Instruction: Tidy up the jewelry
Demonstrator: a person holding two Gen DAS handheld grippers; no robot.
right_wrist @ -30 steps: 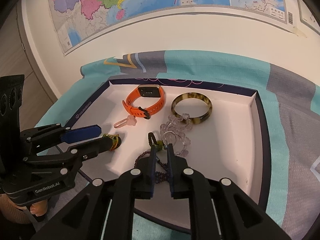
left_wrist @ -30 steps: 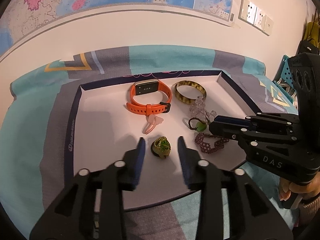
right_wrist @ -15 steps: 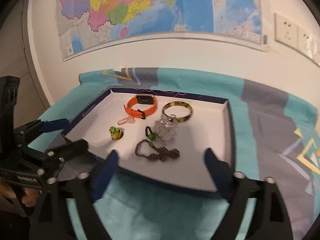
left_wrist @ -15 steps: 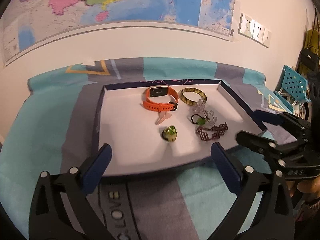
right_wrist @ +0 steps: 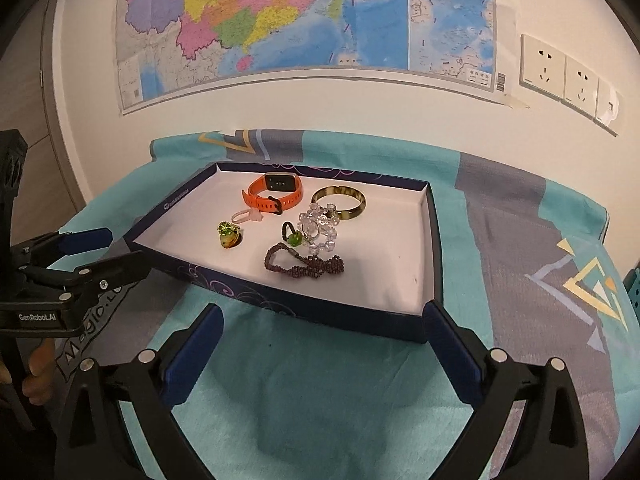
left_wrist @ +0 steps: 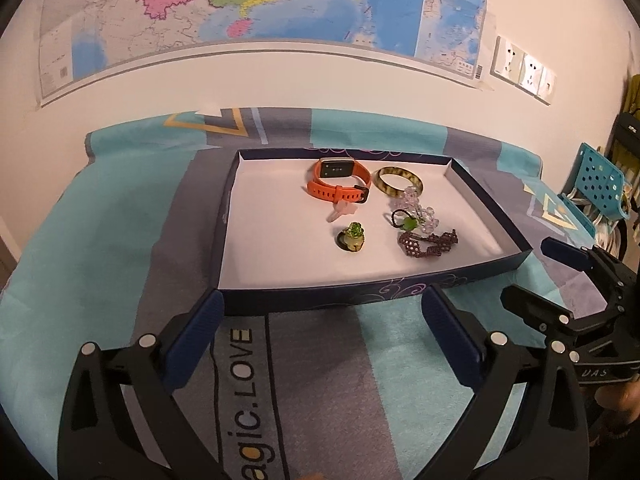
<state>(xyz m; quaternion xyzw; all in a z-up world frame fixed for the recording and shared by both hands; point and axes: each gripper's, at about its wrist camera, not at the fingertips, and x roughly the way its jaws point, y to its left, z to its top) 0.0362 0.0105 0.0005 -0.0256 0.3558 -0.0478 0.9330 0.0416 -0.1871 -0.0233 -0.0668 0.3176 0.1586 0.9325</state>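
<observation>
Jewelry is gathered in a shallow dark-blue cardboard tray with a white floor (left_wrist: 280, 216), which is set on a teal and grey patterned cloth (left_wrist: 120, 240) ahead of both grippers. The left gripper (left_wrist: 320, 332) and the right gripper (right_wrist: 320, 344) are held just short of the tray's near wall, each with its blue-padded jaws spread wide and nothing between them. Beyond them an orange strap watch (left_wrist: 338, 184) and a mottled yellow-brown bangle (left_wrist: 399, 181) are seen at the far side. Nearer are found a green gem ring (left_wrist: 352, 237), a clear crystal bead bracelet (right_wrist: 319, 229) and a dark maroon beaded bracelet (right_wrist: 306, 266).
</observation>
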